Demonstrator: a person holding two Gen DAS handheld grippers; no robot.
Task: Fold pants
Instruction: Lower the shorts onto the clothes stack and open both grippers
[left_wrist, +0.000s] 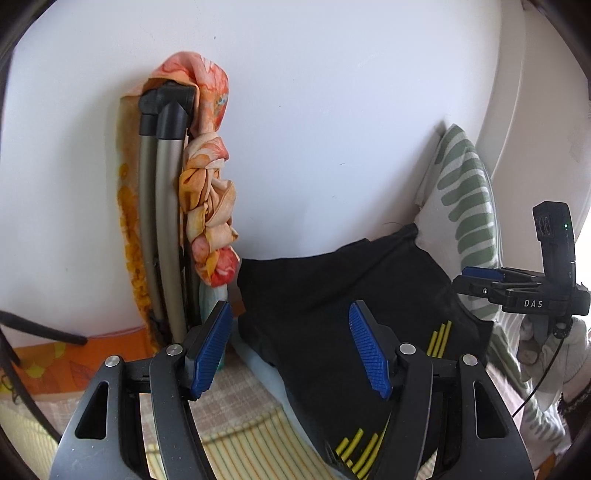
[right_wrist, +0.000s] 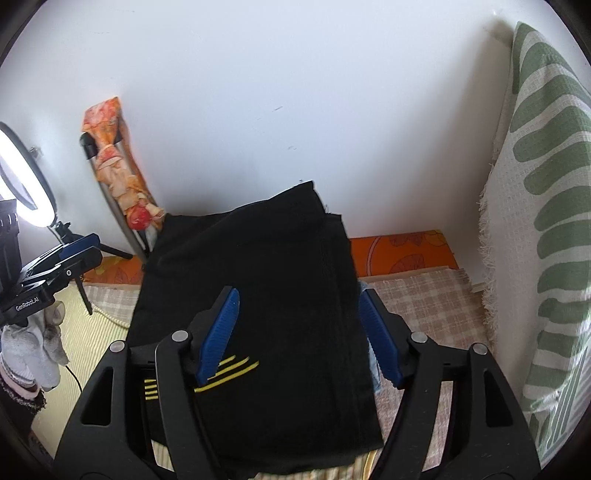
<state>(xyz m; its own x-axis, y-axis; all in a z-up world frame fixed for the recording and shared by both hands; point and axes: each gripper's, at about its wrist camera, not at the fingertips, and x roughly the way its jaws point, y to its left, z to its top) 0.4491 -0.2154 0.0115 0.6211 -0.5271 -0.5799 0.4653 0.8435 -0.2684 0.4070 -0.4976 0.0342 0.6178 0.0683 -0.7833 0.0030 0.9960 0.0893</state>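
The left gripper and right gripper are seen spread wide, nothing clamped. Beneath them the folded black pants are laid on the checked mat; soft, limp cloth, best pinched at an edge.

Black matt cloth pants with yellow stitched stripes, ribbed blue pads on matt black plastic fingers, and a woven checked mat are recorded.

Two close wrist views, shared pants
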